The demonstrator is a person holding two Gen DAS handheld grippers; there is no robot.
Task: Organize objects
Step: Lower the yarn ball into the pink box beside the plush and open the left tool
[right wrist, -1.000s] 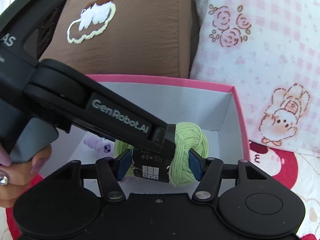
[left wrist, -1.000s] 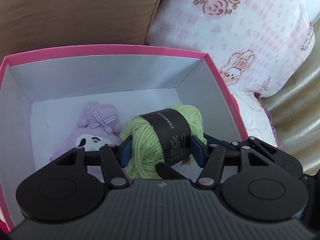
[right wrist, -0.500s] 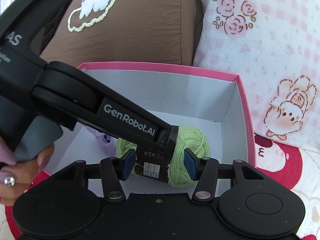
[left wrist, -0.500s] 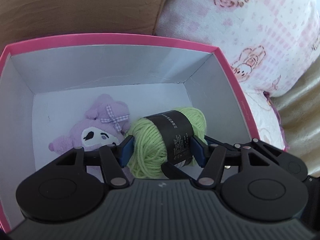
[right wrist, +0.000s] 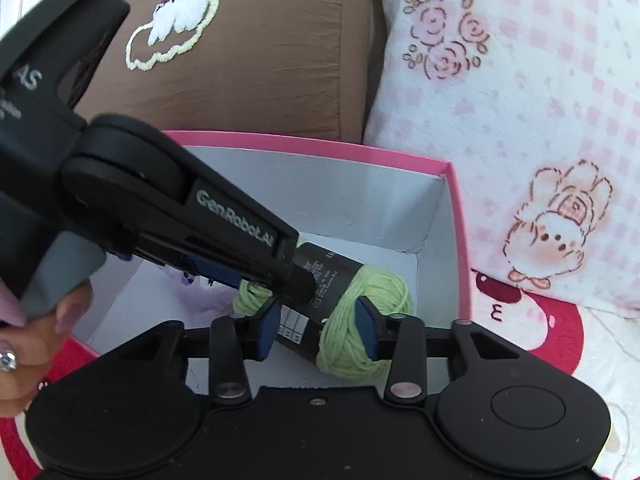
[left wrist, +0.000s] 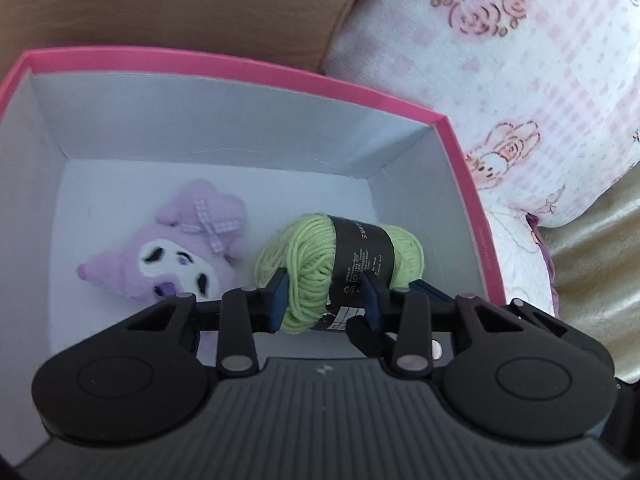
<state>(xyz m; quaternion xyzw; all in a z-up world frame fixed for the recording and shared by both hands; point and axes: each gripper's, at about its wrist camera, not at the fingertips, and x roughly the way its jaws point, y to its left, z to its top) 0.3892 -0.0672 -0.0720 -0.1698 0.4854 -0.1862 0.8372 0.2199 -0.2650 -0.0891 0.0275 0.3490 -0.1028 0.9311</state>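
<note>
Both grippers, left (left wrist: 326, 298) and right (right wrist: 318, 330), have just been closing and now pinch the green yarn ball (left wrist: 316, 256) inside the pink box (left wrist: 240, 70). Purple plush toy (left wrist: 176, 248) lies beside it (already stored, I judge), so only letting go seems left.

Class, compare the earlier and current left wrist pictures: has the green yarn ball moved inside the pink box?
Cannot tell: the yarn ball sits beside the purple plush as before, while the left gripper, its jaws just closing, pinches it.

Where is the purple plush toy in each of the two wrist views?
Left wrist view: the purple plush toy lies on the box floor, left of centre, beside the green yarn ball.
Right wrist view: only a pale purple patch shows, lower left, behind the left gripper's arm.
Shared landmark: the pink box rim.
</note>
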